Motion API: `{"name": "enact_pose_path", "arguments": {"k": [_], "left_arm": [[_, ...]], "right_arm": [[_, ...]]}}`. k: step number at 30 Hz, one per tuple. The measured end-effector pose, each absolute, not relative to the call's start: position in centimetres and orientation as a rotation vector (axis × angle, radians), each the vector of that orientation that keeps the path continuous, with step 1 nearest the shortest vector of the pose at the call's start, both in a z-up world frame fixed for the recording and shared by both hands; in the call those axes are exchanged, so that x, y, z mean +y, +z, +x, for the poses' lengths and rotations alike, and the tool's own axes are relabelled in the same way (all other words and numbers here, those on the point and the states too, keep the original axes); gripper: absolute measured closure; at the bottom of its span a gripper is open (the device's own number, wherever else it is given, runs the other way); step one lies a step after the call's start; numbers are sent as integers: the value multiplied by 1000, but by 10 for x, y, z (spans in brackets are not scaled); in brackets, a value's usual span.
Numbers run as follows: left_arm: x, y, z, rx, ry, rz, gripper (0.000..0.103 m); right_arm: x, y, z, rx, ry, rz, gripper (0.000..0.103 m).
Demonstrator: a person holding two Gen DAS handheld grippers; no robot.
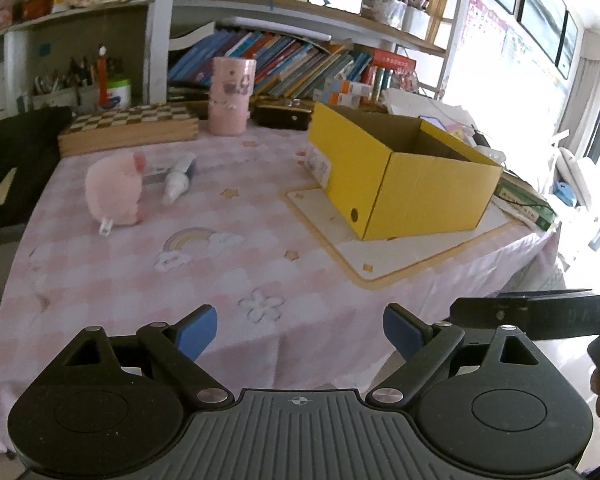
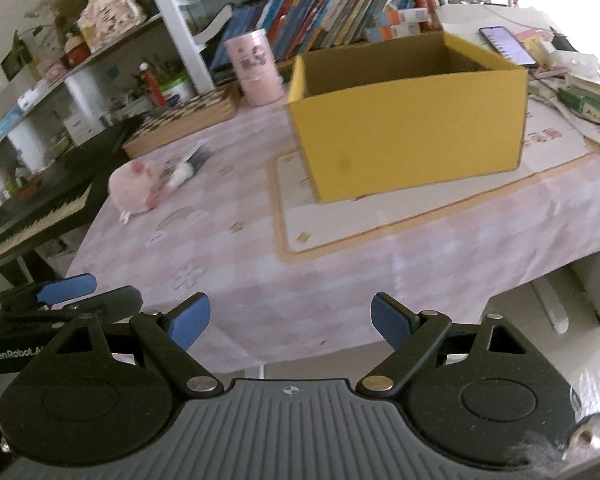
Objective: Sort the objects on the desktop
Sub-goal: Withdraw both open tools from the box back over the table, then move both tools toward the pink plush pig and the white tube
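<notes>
A fluffy pink plush toy (image 1: 114, 188) lies on the pink checked cloth surface (image 1: 228, 276), a white-tipped makeup brush (image 1: 178, 180) just beside it, well apart from the open yellow cardboard box (image 1: 404, 184). Left gripper (image 1: 300, 330) and right gripper (image 2: 290, 320) hover at the near edge, jaws released, empty.

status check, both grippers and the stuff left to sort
Left gripper open, empty. Right gripper open, empty. Pink plush and white tube lie on the tablecloth, outside yellow box. Path unobstructed.
</notes>
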State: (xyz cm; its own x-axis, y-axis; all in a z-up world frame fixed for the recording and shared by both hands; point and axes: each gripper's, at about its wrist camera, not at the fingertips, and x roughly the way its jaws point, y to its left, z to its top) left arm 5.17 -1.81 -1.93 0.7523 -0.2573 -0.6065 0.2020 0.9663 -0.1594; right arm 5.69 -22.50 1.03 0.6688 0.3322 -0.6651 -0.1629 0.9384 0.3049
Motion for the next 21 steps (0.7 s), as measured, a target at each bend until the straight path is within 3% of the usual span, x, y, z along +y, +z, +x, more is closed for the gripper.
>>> {"name": "enact_pose_path", "arguments": {"k": [21], "left_arm": [[41,-19,17,660,-171,-97,8]], "right_arm": [[-147,7,43,801,417,185,16]]}}
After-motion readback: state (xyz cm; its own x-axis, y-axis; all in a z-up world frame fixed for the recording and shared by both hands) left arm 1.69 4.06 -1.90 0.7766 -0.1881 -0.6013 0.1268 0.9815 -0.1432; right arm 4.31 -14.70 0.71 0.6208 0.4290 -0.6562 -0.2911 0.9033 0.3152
